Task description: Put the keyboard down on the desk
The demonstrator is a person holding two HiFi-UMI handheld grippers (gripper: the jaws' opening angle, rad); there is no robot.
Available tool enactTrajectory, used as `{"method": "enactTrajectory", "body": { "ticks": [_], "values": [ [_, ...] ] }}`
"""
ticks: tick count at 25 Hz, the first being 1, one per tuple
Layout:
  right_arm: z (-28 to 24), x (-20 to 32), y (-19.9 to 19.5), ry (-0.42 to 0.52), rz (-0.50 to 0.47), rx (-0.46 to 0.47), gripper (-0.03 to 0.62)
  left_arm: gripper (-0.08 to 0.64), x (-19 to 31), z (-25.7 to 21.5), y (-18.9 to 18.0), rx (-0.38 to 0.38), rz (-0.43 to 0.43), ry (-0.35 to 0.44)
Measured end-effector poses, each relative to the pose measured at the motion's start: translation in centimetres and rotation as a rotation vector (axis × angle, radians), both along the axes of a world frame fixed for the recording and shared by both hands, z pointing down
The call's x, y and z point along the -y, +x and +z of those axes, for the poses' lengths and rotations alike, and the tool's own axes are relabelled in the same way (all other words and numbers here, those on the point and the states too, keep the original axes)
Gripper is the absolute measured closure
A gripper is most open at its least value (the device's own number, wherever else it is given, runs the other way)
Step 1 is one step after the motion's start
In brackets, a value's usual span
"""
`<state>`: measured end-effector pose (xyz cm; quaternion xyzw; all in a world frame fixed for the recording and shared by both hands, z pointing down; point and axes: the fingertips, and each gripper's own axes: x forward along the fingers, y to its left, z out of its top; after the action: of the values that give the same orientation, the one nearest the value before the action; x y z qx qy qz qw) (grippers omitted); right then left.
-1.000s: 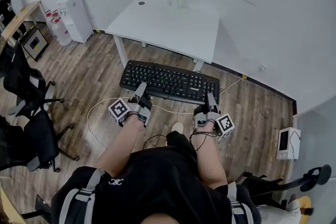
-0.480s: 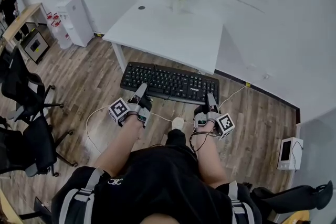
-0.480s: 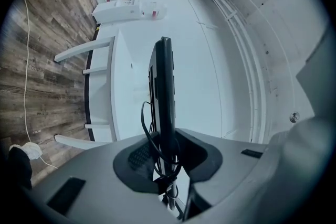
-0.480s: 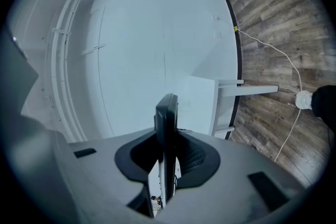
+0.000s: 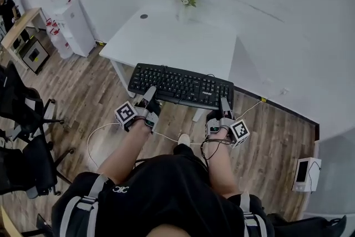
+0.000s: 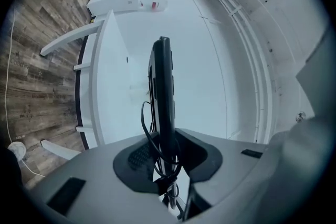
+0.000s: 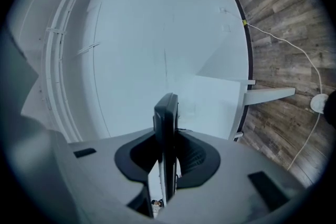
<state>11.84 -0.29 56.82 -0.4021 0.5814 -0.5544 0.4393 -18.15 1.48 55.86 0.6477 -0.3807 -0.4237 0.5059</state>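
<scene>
So compared with a second earlier, the keyboard (image 5: 180,86) had travelled from out over the wood floor up to the desk (image 5: 166,36). Its far edge now overlapped the desk's near edge in the head view, where before it sat clearly short of it. The person had walked it in, so the desk filled more of the view too.

Both tongs were clamped on the keyboard's near long edge. The left gripper (image 5: 151,91) was towards the left end and the right gripper (image 5: 223,104) towards the right end. In each gripper view the board ran edge-on straight between the pads, so both grips were solid. The left one also seemed to have a loop of the cable (image 5: 108,126) caught in beside the board.

The keyboard looked to be still in the air, at the desk's front edge and not resting on it yet.

My take on doing this bit well:
- Keep both ends level and carry it further in over the desk.
- Lower both sides together so it lands flat.
- Stop well short of the flower vase (image 5: 186,0) at the desk's back edge.
- Mind the cable trailing to the floor in front of the desk so it doesn't snag.
- Only let go once the board sits on the desk.
</scene>
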Motion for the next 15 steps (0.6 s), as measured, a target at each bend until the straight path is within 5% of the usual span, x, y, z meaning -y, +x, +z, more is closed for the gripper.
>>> {"method": "enactTrajectory", "body": {
  "ticks": [15],
  "values": [
    [2.0, 15.7, 6.1, -0.091, -0.002, 0.021, 0.523, 0.472, 15.8, 1.1, 6.3, 0.017, 0.000, -0.119]
  ]
}}
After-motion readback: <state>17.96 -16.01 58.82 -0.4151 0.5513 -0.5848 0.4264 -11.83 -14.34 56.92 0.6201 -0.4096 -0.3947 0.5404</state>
